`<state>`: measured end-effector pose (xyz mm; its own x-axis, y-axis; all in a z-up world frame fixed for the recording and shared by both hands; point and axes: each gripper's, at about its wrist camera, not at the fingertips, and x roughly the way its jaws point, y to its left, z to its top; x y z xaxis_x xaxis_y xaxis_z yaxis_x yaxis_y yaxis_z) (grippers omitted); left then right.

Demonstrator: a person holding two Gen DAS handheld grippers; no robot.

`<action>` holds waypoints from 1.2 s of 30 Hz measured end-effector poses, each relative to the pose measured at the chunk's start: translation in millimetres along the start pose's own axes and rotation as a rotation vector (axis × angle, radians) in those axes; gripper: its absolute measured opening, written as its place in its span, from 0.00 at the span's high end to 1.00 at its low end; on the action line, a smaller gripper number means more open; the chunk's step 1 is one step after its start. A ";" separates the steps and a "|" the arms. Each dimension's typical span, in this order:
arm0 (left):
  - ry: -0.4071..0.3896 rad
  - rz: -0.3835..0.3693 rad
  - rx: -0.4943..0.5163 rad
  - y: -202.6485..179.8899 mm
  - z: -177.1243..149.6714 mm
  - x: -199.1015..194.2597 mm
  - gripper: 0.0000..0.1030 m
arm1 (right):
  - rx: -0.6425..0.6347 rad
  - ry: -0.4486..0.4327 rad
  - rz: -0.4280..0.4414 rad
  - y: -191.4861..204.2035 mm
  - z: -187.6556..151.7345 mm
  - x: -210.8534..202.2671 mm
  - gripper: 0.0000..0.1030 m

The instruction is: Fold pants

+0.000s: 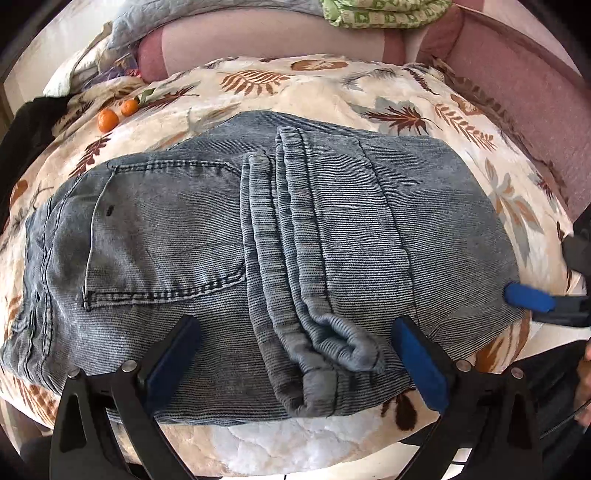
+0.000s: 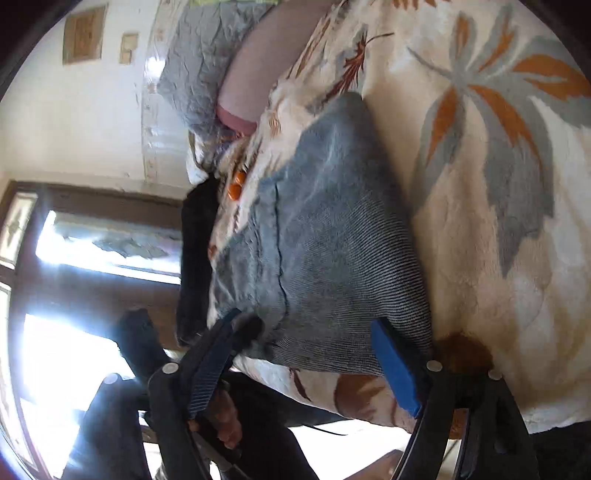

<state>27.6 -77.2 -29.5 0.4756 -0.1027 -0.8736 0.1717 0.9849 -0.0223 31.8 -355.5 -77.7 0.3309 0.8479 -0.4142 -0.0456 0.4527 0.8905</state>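
Faded blue jeans lie folded on a leaf-print blanket, leg hems stacked across the middle, back pocket to the left. My left gripper is open, its blue-padded fingers straddling the near hem end above the cloth. My right gripper is open, turned on its side at the jeans' right fold edge. One blue pad lies against the denim corner. Its finger shows at the right edge of the left wrist view.
Two oranges lie on the blanket at the far left, by a dark garment. A pink sofa back with folded bedding curves behind. A window and the person's hand show in the right wrist view.
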 end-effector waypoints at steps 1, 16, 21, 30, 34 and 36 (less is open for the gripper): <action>-0.005 0.011 0.001 -1.2 0.8 -3.5 0.01 | -0.024 -0.021 0.007 2.6 -0.1 -4.9 0.22; -0.132 -0.018 -0.393 93.6 -26.7 -64.0 0.01 | -0.031 -0.083 0.019 -0.9 1.8 -20.2 0.21; -0.119 0.085 -0.456 117.8 -45.0 -66.4 0.01 | -0.067 -0.135 -0.020 14.2 4.3 -17.3 0.20; -0.140 0.162 -0.441 150.4 -65.9 -65.6 0.01 | -0.309 -0.201 -0.172 75.2 -8.7 12.8 0.20; -0.166 0.145 -0.455 166.1 -73.0 -63.3 0.01 | -0.409 -0.159 -0.282 94.0 -20.1 45.3 0.20; -0.184 0.120 -0.461 173.2 -79.2 -60.7 0.01 | -0.442 -0.134 -0.335 97.0 -24.8 60.8 0.20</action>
<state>-39.8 110.6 -18.9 0.6198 0.0333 -0.7840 -0.2728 0.9460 -0.1754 24.2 -253.2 -21.1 0.5105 0.6091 -0.6070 -0.2986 0.7875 0.5392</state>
